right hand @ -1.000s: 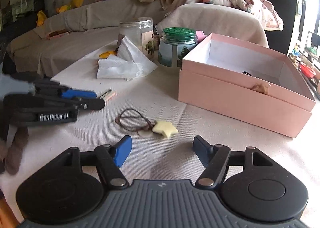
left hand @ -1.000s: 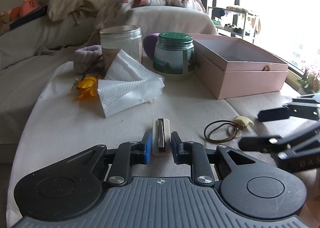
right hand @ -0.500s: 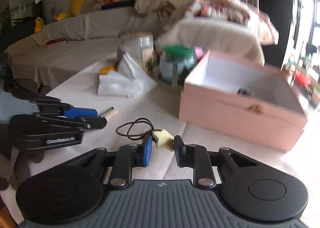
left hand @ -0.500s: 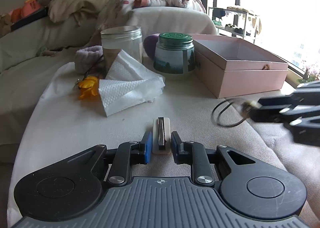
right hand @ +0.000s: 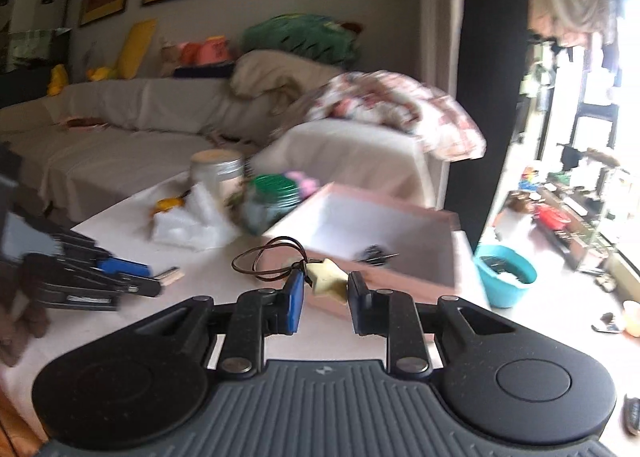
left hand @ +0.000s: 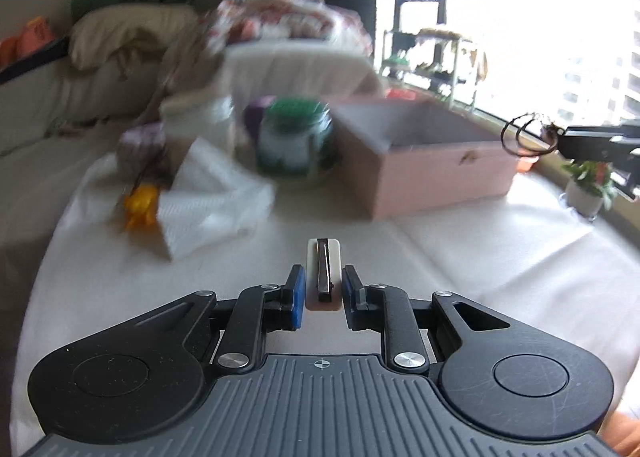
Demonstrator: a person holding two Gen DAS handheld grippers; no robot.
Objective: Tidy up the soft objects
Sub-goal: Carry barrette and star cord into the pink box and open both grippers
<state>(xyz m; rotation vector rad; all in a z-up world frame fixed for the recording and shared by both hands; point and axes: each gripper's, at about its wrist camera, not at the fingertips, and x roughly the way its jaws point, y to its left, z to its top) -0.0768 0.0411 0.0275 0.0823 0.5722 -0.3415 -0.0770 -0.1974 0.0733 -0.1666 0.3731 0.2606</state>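
My right gripper [right hand: 323, 291] is shut on the cream star charm [right hand: 326, 281] of a brown hair tie [right hand: 264, 261] and holds it in the air at the near side of the open pink box [right hand: 416, 275]. In the left wrist view the hair tie [left hand: 524, 135] hangs from the right gripper [left hand: 560, 139] at the far right, raised above the box [left hand: 436, 173]. My left gripper [left hand: 323, 289] is shut on a cream hair clip [left hand: 323, 271] with a dark bar, raised over the white cloth.
A crumpled white tissue [left hand: 208, 193], an orange flower clip [left hand: 140, 205], a clear jar [left hand: 200, 125], a green-lidded jar [left hand: 294, 143] and a lilac scrunchie [left hand: 140, 147] lie at the back left. A small dark item [right hand: 374, 253] lies in the box. A sofa stands behind.
My right gripper closed on the star charm, lifted the hair tie off the cloth and carried it up toward the pink box. My left gripper, still holding the clip, has risen.
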